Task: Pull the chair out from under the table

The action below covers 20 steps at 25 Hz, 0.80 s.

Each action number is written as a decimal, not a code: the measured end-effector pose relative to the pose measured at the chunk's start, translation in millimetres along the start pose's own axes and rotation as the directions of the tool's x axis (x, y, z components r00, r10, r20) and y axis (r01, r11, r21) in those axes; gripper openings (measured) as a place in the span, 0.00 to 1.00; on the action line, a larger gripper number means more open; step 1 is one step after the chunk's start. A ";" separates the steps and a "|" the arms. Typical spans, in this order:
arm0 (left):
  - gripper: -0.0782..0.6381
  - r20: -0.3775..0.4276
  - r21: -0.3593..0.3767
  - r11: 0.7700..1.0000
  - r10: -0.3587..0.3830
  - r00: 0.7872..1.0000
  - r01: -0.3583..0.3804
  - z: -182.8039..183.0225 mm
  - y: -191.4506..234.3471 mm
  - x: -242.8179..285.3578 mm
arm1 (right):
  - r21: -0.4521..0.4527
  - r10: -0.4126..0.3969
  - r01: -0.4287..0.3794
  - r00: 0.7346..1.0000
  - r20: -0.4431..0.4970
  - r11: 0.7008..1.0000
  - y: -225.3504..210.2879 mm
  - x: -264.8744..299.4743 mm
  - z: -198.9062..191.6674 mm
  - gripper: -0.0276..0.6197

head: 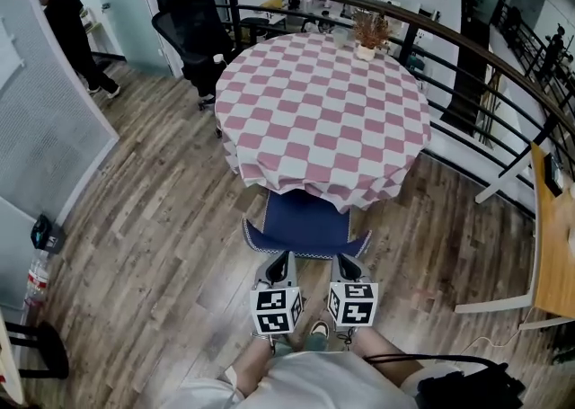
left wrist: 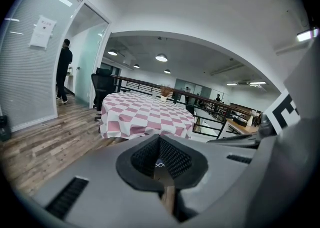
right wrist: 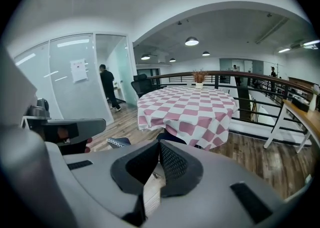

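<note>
Chair (head: 305,223) back blocks direct approach to surface (head: 323,102); open floor (head: 171,218) lies either side; railing (head: 490,57) closes the far side.

Table (head: 406,133): round, being draped all over by a pink-and-white checked cloth (head: 296,169).
On the table: a potted plant (head: 368,34), being carried at the far edge.
Floor (head: 162,218): wood planks, being stood on by the table.
On the floor: a blue chair (head: 305,223), being half hidden under the cloth's near edge; a black office chair (head: 193,25), being parked at the table's far left.

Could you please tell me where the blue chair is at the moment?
In the head view, the dark blue chair sits low in the centre, pushed partly under the near edge of the round pink-and-white checked table.
</note>
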State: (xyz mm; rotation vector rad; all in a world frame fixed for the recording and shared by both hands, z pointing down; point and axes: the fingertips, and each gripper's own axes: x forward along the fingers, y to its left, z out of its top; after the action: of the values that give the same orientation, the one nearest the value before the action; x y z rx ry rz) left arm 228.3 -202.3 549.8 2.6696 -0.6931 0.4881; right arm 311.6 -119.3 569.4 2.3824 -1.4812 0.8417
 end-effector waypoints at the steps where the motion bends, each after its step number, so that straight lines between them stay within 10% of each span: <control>1: 0.11 -0.004 -0.001 1.000 0.012 1.000 -0.012 -2.3 3.0 -0.4 | -0.010 0.015 -0.016 1.000 -0.008 1.000 1.3 2.4 -0.7 0.07; 11: 0.11 -0.038 -0.060 0.987 0.146 0.989 -0.148 -19.5 41.0 -3.2 | -0.181 0.193 -0.218 0.970 -0.145 0.959 21.1 37.2 -11.4 0.08; 20: 0.11 -0.028 -0.159 0.947 0.277 0.960 -0.278 -36.1 62.1 -15.2 | -0.357 0.336 -0.422 0.899 -0.279 0.833 52.4 57.8 -24.6 0.20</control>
State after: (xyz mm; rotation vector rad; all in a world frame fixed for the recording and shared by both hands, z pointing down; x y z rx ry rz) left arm 175.1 -232.9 590.1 2.4298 -1.0685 0.4872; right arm 276.3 -176.3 616.3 1.6698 -1.8608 0.7322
